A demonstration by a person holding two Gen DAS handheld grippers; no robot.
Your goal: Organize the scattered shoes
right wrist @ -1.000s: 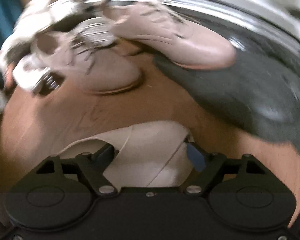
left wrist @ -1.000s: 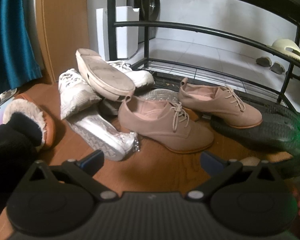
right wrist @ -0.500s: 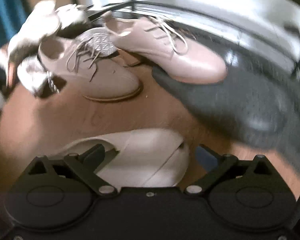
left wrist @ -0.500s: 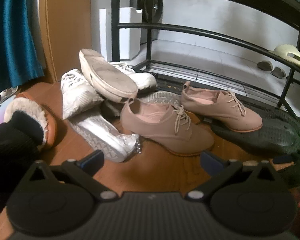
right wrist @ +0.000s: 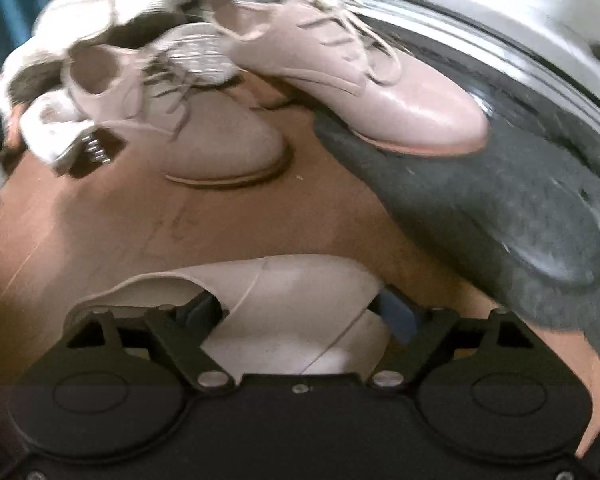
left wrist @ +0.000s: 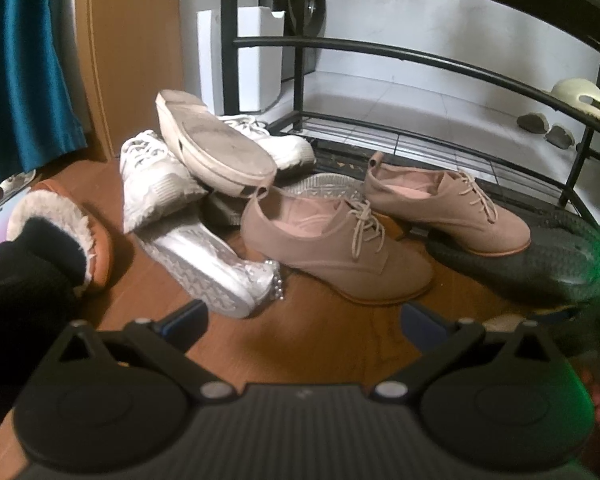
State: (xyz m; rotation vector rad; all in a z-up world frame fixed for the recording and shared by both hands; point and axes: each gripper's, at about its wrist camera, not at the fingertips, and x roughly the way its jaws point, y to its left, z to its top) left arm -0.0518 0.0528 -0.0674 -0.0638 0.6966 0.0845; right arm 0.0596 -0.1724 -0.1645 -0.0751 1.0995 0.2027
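My right gripper (right wrist: 300,314) points down at a pale beige shoe (right wrist: 292,292) on the wooden floor. Its jaws are closing, with the shoe between them and the pads close beside it. I cannot see them pressing on it. Beyond lie two tan lace-up shoes (right wrist: 220,136) (right wrist: 380,96), the far one resting on a black shoe (right wrist: 520,208). My left gripper (left wrist: 302,318) hovers open and empty over bare floor in front of the pile: the tan pair (left wrist: 340,252) (left wrist: 452,208), white sneakers (left wrist: 152,172), an upturned sole (left wrist: 216,148) and a silver shoe (left wrist: 216,276).
A black metal shoe rack (left wrist: 380,52) stands behind the pile, with cream slides (left wrist: 580,96) on its right end. A person's foot in a fur-lined slipper (left wrist: 60,220) is at the left. A teal curtain (left wrist: 20,60) and a white box (left wrist: 240,56) stand further back.
The right gripper's jaws spread wider around the pale shoe, then narrowed again, and its view rolled slightly. The left gripper and the shoe pile stayed put.
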